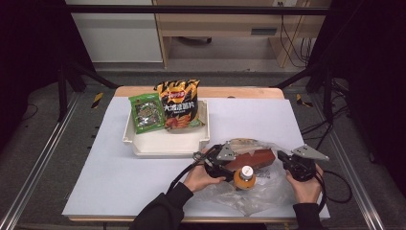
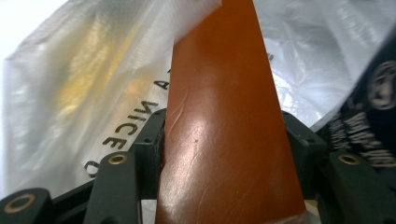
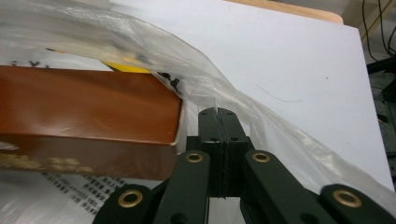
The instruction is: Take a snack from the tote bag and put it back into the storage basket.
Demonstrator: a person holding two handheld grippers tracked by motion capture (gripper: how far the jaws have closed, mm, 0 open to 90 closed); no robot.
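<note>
A clear plastic bag (image 1: 249, 197) lies near the table's front edge, holding a brown box (image 1: 253, 157) and an orange bottle with a white cap (image 1: 246, 175). My left gripper (image 1: 235, 162) reaches into the bag from the left, shut on the brown box (image 2: 219, 70), with one jaw on each side of it. The bag's film (image 2: 84, 70) drapes behind the box. My right gripper (image 1: 281, 157) is at the bag's right side, its jaws pinched together on the bag's edge (image 3: 261, 116). The right gripper's tips (image 3: 218, 114) sit just right of the box (image 3: 84, 107).
A white tray (image 1: 163, 143) stands behind the bag, left of centre, with a green snack packet (image 1: 146, 111) and a black and orange crisp bag (image 1: 179, 101) leaning in it. A white sheet (image 1: 119, 177) covers the table. A dark printed pack (image 2: 373, 107) shows at the left gripper view's right edge.
</note>
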